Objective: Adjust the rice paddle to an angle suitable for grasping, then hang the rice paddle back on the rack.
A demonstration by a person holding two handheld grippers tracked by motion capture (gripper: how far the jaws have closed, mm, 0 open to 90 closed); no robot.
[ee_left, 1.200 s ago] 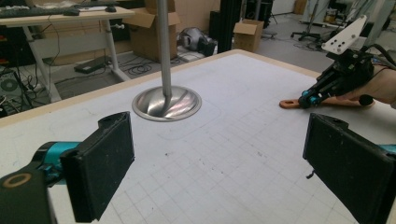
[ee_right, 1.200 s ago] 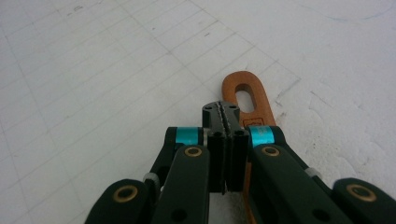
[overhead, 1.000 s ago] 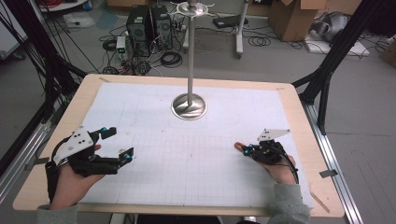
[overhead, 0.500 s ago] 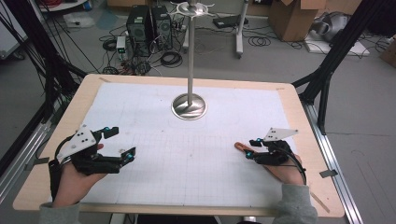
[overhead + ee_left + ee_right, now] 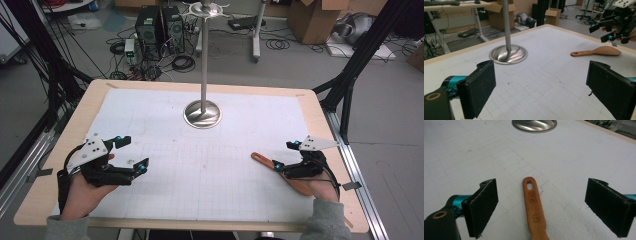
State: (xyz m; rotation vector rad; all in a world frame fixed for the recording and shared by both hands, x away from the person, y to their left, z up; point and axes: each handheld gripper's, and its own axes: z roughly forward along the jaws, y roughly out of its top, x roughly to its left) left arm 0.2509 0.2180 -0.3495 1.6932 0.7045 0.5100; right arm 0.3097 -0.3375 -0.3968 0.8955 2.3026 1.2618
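White gridded table (image 5: pixel 165 200) – wooden spatula (image 5: pixel 534 210) lies between opened right jaws; left jaws open.

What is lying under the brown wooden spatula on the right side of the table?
The brown wooden spatula lies flat on the white gridded mat. Beneath it, the mat is covered.

The right gripper (image 5: pixel 287 157) and hand hide the wooden spatula's (image 5: pixel 265 161) blade in the high view; the stand's (image 5: pixel 202 114) pole top is cut off.
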